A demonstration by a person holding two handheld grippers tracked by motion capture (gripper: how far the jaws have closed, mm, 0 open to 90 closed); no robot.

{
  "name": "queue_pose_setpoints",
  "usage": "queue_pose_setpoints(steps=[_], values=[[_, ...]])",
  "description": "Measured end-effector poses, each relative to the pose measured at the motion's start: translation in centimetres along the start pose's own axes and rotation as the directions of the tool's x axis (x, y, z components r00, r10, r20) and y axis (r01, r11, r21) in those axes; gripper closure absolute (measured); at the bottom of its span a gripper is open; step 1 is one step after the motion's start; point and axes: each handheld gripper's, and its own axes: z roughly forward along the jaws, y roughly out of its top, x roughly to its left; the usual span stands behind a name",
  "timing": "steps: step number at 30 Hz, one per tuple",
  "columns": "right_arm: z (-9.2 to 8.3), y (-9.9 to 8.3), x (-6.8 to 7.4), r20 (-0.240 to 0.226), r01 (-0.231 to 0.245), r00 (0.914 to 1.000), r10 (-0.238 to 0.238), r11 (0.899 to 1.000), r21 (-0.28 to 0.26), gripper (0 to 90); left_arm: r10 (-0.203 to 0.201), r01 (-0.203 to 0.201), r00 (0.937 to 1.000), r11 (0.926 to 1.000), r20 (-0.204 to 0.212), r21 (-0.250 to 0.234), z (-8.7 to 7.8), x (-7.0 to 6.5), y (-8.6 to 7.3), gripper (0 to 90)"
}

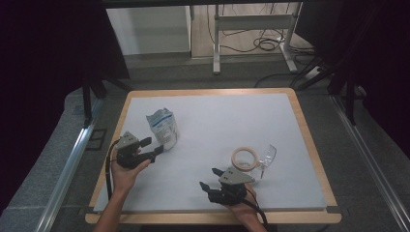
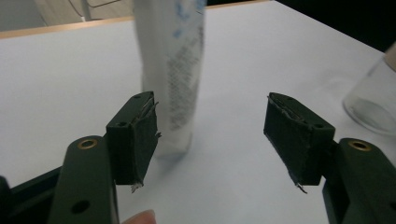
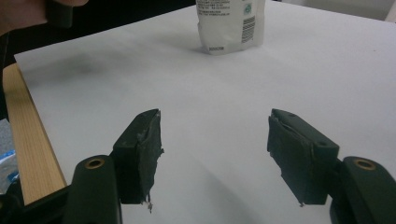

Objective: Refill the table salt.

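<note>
Pouch (image 1: 163, 127): upright, far-left on the white mat (image 1: 270, 116), so it can be taken by its sides.
Left gripper (image 1: 151, 147): wide, empty, aimed at the pouch, not touching.
Right gripper (image 1: 209, 179): wide, empty, parked near the tape ring (image 1: 246, 158).

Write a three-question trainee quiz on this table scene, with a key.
1. True or false: the left tongs grip the white pouch.
2. Which lies beside the tape ring? A) clear glass B) spoon C) sponge
3. What is between the jaws of the right tongs?

Key:
1. False; the jaws stand open just short of the upright pouch.
2. A.
3. Nothing, just the white table top.
</note>
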Motion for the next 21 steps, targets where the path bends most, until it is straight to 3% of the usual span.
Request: queue_pose_setpoints(steps=[9, 16, 18, 21], values=[[0.1, -0.3, 0.2, -0.002, 0.011, 0.9999, -0.011, 1.000, 0.011, 35.9, -0.012, 0.012, 0.9999, 0.9998, 0.001, -0.016, 1.2, 1.5, 1.7, 40.9], [0.3, -0.3, 0.4, -0.003, 0.016, 0.9999, -0.016, 1.000, 0.013, 35.9, -0.013, 0.014, 0.9997, 0.9998, 0.020, -0.016, 2.3, 2.0, 3.1, 52.7], [0.3, -0.4, 0.4, -0.001, 0.018, 0.9998, -0.018, 1.000, 0.014, 35.9, -0.011, 0.011, 0.9997, 0.9999, 0.023, -0.008, 2.7, 2.1, 3.3, 61.8], [0.3, -0.4, 0.3, 0.000, 0.017, 0.9999, -0.017, 1.000, 0.014, 35.9, -0.016, 0.016, 0.9990, 0.9999, 0.042, -0.004, 3.1, 2.3, 3.4, 67.2]])
